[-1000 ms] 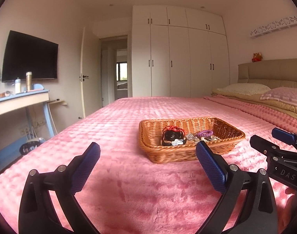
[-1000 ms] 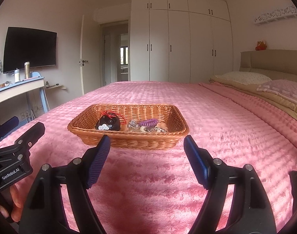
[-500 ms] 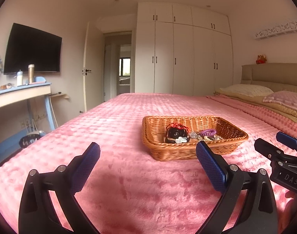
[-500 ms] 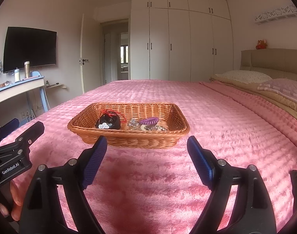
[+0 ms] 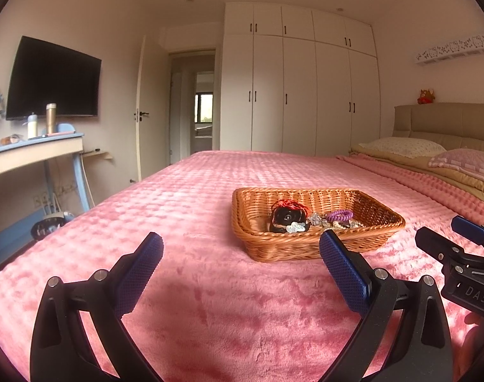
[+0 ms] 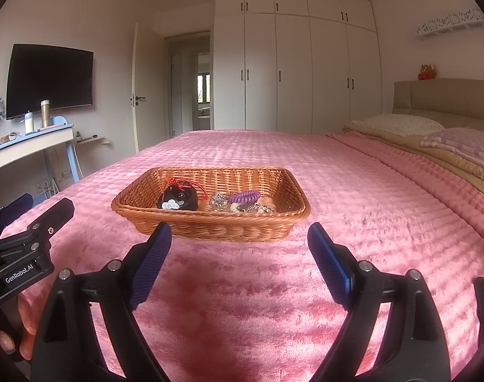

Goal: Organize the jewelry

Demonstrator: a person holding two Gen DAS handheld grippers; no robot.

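A brown wicker basket (image 5: 378, 232) (image 6: 210, 222) sits on the pink bedspread. In it lie a black pouch with a red cord (image 5: 286, 218) (image 6: 179, 197), a purple coil band (image 5: 340, 215) (image 6: 244, 196) and a tangle of silvery and beaded jewelry (image 5: 318, 221) (image 6: 238, 207). My left gripper (image 5: 240, 254) is open and empty, short of the basket and to its left. My right gripper (image 6: 238, 243) is open and empty, just in front of the basket's near wall. Each gripper shows at the edge of the other's view.
The pink bedspread (image 5: 194, 197) (image 6: 353, 191) stretches all around the basket. Pillows (image 5: 404, 146) and a headboard lie at the right. A desk with bottles (image 5: 35, 152) and a wall TV (image 5: 51, 79) stand at the left, white wardrobes (image 6: 292, 63) at the back.
Both grippers have drifted slightly; the left view has levelled and the basket sits a little further right in it. Both stay open and empty.
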